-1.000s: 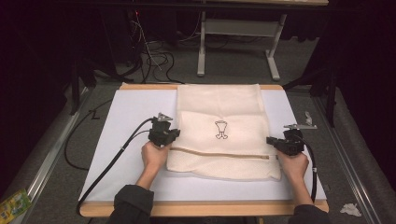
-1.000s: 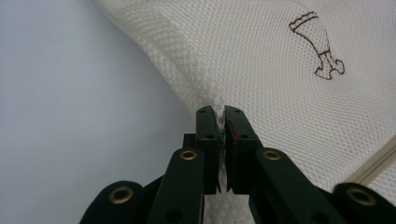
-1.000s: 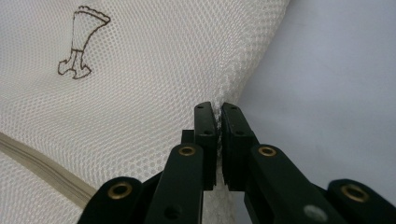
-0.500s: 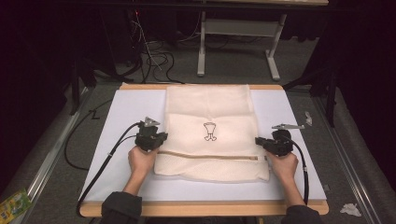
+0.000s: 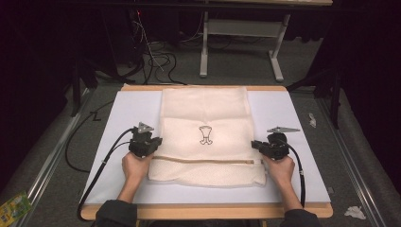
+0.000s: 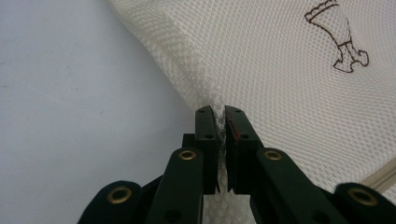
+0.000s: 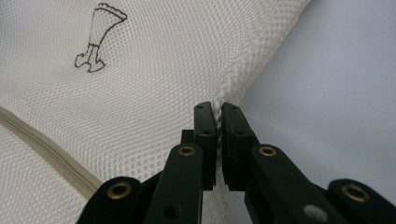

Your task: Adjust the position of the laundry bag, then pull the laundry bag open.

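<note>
Mesh bag (image 5: 208,137), pinched at its side edges in our left tool (image 6: 220,122) and right tool (image 7: 218,116), has slid nearer us between them, so we judge repositioning underway.

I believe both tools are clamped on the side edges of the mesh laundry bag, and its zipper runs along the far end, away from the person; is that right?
Not quite. The left tool and right tool are clamped on the mesh laundry bag's side edges, but the zipper runs across the near end, close to the person's hands, as the high view shows.
</note>
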